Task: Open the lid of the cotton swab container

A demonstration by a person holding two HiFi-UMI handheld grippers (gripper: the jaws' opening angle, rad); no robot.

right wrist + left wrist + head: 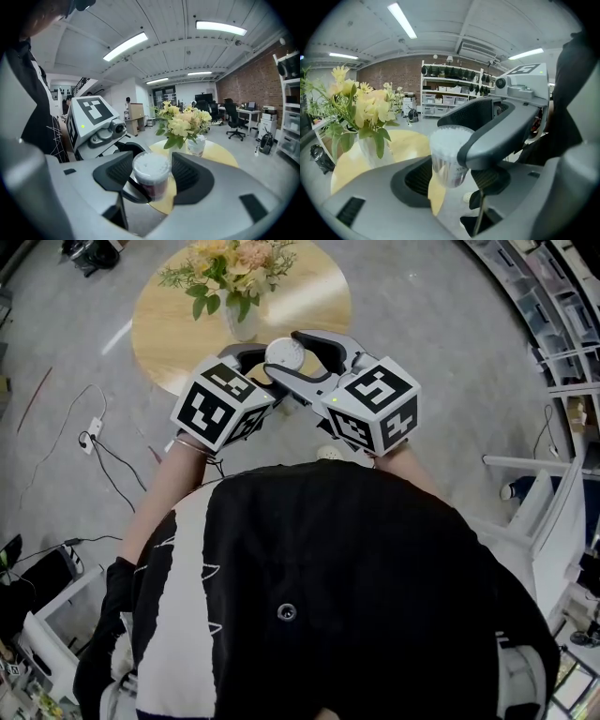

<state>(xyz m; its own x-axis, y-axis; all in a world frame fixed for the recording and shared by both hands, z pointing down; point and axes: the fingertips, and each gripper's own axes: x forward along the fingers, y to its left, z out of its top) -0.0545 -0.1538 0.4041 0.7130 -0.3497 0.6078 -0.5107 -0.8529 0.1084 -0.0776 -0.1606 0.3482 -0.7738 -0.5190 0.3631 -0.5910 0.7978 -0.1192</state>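
Observation:
The cotton swab container (284, 354) is a small clear tub packed with white swabs, held in the air in front of my chest over the near edge of a round table. In the left gripper view its body (449, 161) sits between the dark pads of my left gripper (451, 180), which is shut on it. From the opposite side my right gripper (152, 174) is shut around the container's top (151, 165), its pads pressing on either side of the lid. The right gripper's grey finger (506, 136) crosses in front of the tub in the left gripper view.
A round yellow wooden table (314, 296) stands just beyond the grippers, with a glass vase of yellow flowers (236, 282) on it. Cables and a power strip (93, 432) lie on the grey floor at left. White furniture (544, 512) and shelving stand at right.

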